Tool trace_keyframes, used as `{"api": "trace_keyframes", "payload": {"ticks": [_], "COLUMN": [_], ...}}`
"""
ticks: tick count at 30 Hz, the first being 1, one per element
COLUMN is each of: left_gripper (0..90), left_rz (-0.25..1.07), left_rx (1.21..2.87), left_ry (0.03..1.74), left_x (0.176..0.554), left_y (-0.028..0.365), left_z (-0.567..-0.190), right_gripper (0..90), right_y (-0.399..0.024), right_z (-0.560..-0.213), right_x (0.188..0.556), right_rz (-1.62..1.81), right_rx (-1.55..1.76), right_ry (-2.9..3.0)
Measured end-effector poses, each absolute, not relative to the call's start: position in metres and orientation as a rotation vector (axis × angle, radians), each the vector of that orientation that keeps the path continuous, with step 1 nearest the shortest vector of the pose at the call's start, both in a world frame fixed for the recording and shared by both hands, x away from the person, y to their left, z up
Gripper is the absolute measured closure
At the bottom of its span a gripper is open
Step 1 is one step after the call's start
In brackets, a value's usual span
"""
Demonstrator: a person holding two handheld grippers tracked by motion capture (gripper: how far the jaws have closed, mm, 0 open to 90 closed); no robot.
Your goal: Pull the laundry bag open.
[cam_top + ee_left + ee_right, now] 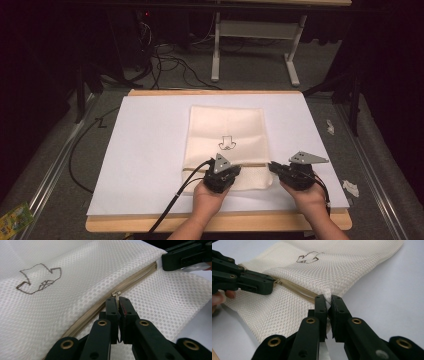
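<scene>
The left gripper [117, 301] has its jaws clamped on the zipper pull [116, 293] of the cream mesh laundry bag [226, 132], which lies flat on the white sheet [145, 150] covering the bench. The right gripper [327, 300] has its jaws pinched together on the bag's edge at the zipper's [297, 288] end, well right of the left jaws.

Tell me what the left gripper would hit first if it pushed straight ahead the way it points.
Probably the mesh bag itself. The left gripper is shut on the zipper pull, and the bag's upper panel with the drawn logo lies beyond it. Depth is hard to judge.
</scene>
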State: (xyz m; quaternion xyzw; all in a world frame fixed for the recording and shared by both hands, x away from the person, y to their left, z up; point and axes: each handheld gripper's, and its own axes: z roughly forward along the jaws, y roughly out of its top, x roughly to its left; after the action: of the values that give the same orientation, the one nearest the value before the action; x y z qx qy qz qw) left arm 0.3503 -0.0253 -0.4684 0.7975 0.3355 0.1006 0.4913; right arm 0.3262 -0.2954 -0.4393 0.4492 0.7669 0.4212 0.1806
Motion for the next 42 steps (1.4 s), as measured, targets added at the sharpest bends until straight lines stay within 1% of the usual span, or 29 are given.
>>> {"api": "trace_keyframes", "payload": {"ticks": [14, 25, 28, 34, 42], "left_gripper": [87.5, 87.5, 87.5, 87.4, 87.5], "left_rz": [0.283, 0.341, 0.366, 0.402, 0.412], "left_rx": [1.934, 1.942, 1.958, 1.990, 1.996], "left_ry": [0.883, 0.982, 1.011, 1.034, 1.049], "left_x": [0.351, 0.353, 0.352, 0.352, 0.349], "left_y": [0.013, 0.055, 0.072, 0.092, 0.101], "left_z": [-0.470, -0.473, -0.471, -0.469, -0.477], "right_gripper": [86.0, 85.9, 85.9, 85.9, 85.9], "right_y": [-0.296, -0.304, -0.305, -0.306, -0.307], "right_z": [-0.440, -0.441, -0.442, -0.443, -0.444], "right_x": [0.327, 0.329, 0.330, 0.331, 0.332], "right_rz": [1.180, 1.174, 1.167, 1.161, 1.146], "right_rx": [1.277, 1.300, 1.308, 1.315, 1.316], "right_ry": [2.163, 2.147, 2.146, 2.147, 2.140]}}
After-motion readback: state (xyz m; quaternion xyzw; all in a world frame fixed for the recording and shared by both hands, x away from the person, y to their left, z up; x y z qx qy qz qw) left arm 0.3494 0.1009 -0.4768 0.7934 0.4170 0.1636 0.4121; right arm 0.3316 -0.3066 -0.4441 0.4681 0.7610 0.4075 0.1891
